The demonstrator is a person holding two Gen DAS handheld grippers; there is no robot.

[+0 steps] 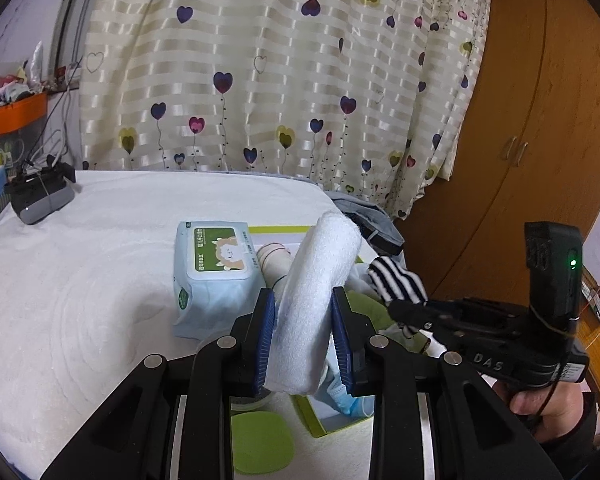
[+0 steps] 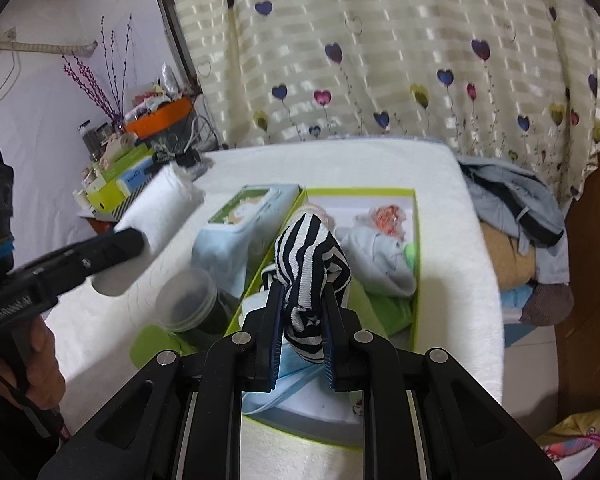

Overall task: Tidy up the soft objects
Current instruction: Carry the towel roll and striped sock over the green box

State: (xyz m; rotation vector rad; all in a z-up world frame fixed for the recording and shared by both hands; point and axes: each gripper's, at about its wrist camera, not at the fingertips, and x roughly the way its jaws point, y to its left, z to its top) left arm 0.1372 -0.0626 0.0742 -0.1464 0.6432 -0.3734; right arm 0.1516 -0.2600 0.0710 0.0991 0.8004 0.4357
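White fleecy cloth, rolled into a thick bundle (image 1: 316, 300), is clamped between the blue pads of the left gripper (image 1: 303, 338), its long axis running forward and up, away from the jaws. Just to its right, the right gripper (image 2: 300, 334) pinches a black-and-white striped sock (image 2: 310, 268), bunched and standing upright. Both hover above a white-covered table (image 1: 80, 280). Directly below and ahead of the sock lies an open green-rimmed box (image 2: 416, 240) already holding pale blue fabric and other soft items. A pack of baby wipes (image 1: 214, 268) stands against the box's left side. The right gripper is nearer the box; the roll probably needs to travel rightward to reach it.
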